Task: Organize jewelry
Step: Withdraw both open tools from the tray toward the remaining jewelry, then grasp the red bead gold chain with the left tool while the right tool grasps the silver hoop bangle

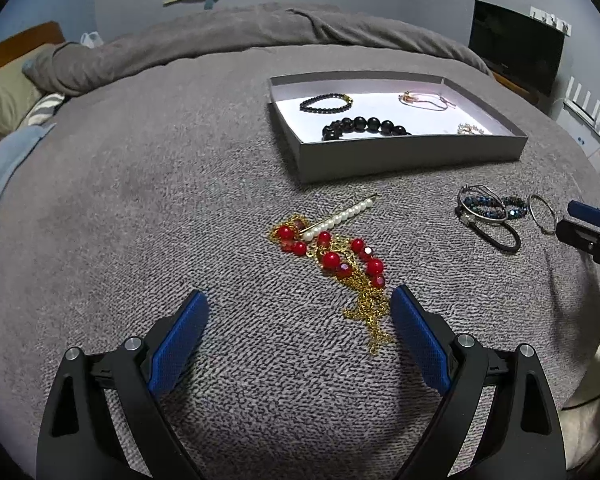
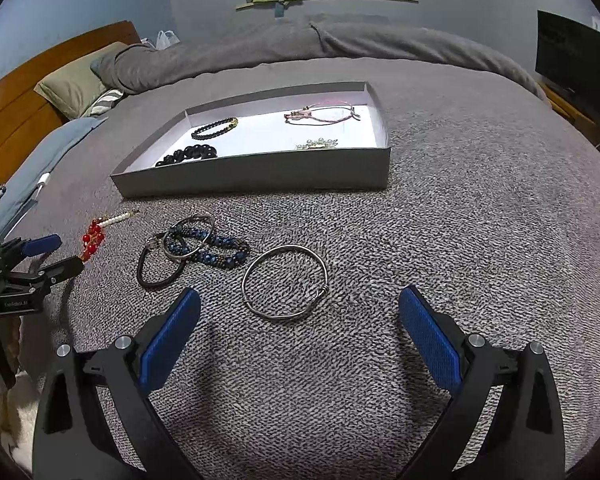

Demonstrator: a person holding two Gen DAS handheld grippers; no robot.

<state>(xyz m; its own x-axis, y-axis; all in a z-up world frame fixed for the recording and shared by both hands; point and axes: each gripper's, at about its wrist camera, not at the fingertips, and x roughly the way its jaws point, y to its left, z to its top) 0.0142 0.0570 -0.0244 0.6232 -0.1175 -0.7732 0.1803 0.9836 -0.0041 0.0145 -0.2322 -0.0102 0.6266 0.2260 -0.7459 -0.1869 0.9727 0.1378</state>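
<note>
I hold both tongs spread and empty over the grey knitted blanket: left gripper beside the red-beaded gold chain necklace, right gripper around the thin silver wire bangle. The shallow grey cardboard tray lies beyond. I fear the loose chain could snag the weave.

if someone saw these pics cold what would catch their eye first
Most likely the red bead and gold chain necklace, a bright heap on the grey blanket just ahead of the open left gripper. Next, the shallow grey box further back, already holding a few bracelets. Then the plain metal bangle lying alone in front of the open right gripper.
</note>
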